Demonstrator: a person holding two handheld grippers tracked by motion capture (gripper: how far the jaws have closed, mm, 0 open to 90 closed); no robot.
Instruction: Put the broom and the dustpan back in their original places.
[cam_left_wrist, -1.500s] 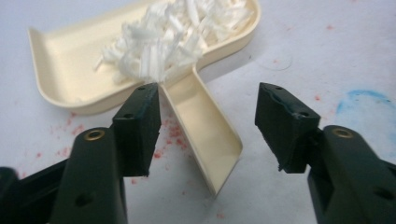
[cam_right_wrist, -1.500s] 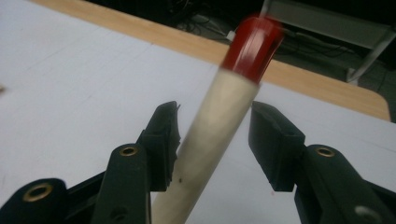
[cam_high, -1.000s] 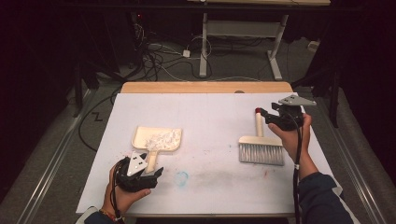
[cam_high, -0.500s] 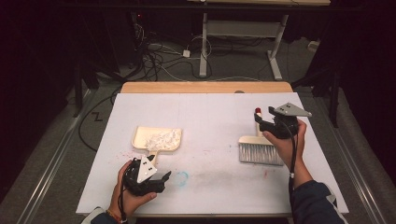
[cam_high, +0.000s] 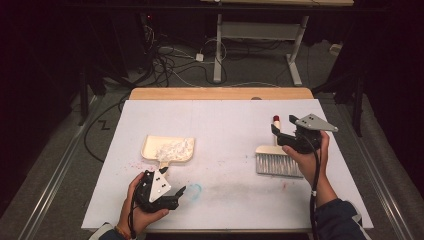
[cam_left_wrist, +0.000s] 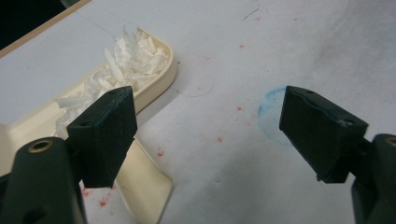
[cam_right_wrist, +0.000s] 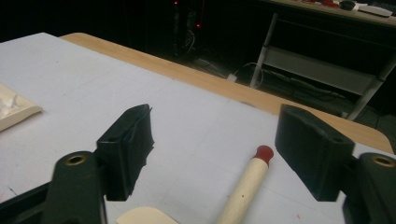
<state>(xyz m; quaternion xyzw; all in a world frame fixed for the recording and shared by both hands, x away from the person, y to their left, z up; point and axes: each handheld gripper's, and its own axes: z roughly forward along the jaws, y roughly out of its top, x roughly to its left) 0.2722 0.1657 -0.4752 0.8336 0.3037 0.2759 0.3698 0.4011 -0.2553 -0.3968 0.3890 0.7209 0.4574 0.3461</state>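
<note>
1. Step in hand, as I read it: sweeping looks done, both tools lie on the surface (cam_high: 225, 115), and neither is gripped. The dustpan (cam_high: 169, 149) already carries a heap of white shreds (cam_high: 172, 148).
2. My left claw (cam_high: 175, 196) is spread wide and holds nothing. It hangs near the front edge, just toward me from the dustpan handle (cam_left_wrist: 144, 186).
3. In the left gripper view the handle sits low beside the left jaw, not between the two. The shreds (cam_left_wrist: 121, 65) are piled up in the pan (cam_left_wrist: 163, 79) beyond it.
4. My right claw (cam_high: 280, 134) is also spread wide and empty. It sits above the brush (cam_high: 278, 159), near its cream handle with the red tip (cam_high: 275, 119).
5. In the right gripper view the brush handle (cam_right_wrist: 245, 186) runs up between the jaws, clear of both, with the red tip (cam_right_wrist: 264, 151) pointing away.
6. Next move, my guess: either re-grip or pull away. For the dustpan I'd shift the left claw over so the handle sits between the jaws, then close and lift level so the shreds don't spill.
7. For the brush, the right claw only needs to drop and close on the handle.
8. A blue smudge (cam_high: 194, 189) and red specks (cam_left_wrist: 159, 153) remain on the surface near the left claw.
</note>
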